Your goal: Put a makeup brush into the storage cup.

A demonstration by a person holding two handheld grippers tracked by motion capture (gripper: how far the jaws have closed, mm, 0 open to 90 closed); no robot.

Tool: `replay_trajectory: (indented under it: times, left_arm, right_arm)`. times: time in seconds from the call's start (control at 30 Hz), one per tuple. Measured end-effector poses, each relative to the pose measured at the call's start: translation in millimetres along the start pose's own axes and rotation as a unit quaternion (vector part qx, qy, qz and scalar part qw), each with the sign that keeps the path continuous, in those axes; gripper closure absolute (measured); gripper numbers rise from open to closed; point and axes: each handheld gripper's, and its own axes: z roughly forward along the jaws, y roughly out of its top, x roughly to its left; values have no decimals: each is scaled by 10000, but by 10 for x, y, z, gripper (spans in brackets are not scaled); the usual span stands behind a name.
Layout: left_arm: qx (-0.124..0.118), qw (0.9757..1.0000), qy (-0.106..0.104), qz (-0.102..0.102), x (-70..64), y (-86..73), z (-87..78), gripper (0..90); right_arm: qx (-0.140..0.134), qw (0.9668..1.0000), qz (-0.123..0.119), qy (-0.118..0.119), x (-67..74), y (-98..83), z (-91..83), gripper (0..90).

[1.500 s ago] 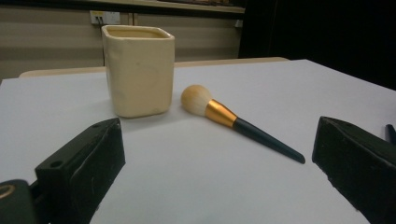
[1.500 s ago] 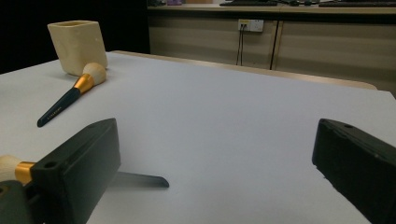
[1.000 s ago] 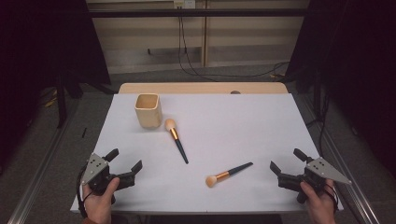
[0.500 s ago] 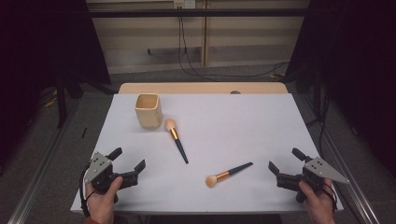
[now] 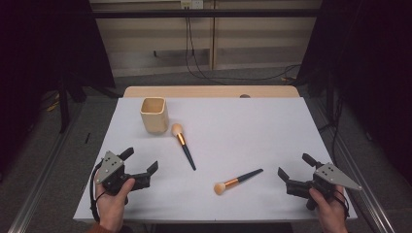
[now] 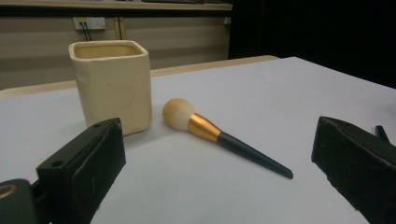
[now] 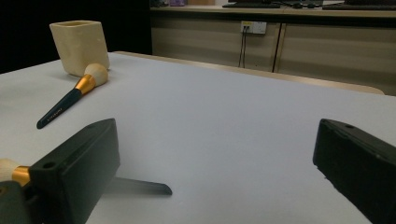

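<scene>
- The cup (image 5: 154, 115) is set at the table's (image 5: 252, 121) far left.
- One brush (image 5: 183, 145) is laid just right of it (the other brush (image 5: 237, 181) nearer, rightward).

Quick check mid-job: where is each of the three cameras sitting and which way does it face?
High view: above the person's side, looking forward and down at the table; both hands, left gripper and right gripper show.
Left gripper view: low on that gripper, facing cup and near brush; its jaws show.
Right gripper view: low, facing across; its jaws show.
All share cup and that brush.
</scene>
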Motion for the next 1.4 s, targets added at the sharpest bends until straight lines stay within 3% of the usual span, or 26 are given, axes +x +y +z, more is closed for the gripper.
replay_trajectory:
  times: [0.1,0.23,0.37,0.47,0.57,0.8,1.4]
  left_arm:
    - [6,9999,-93,64,-9,20,57,27]
    - [27,10000,-29,-81,-19,40,134,19]
    - [71,9999,-78,29,-29,80,208,19]
    - [93,9997,-194,-77,-35,110,266,20]
    - [148,9999,-79,-14,-40,134,311,24]
    - [161,9997,-103,122,-47,190,414,24]
    - [211,9996,-207,16,-62,324,807,22]
  right_arm:
    - [17,10000,-25,14,6,-1,8,1]
    - [1,10000,14,-3,3,0,6,0]
    - [24,10000,-23,-3,1,-4,7,0]
    - [21,10000,-16,-4,1,-4,8,0]
    - [23,10000,-13,-6,-3,-5,6,0]
    - [11,10000,12,5,-3,-5,-2,0]
    - [54,10000,-10,41,0,-13,8,0]
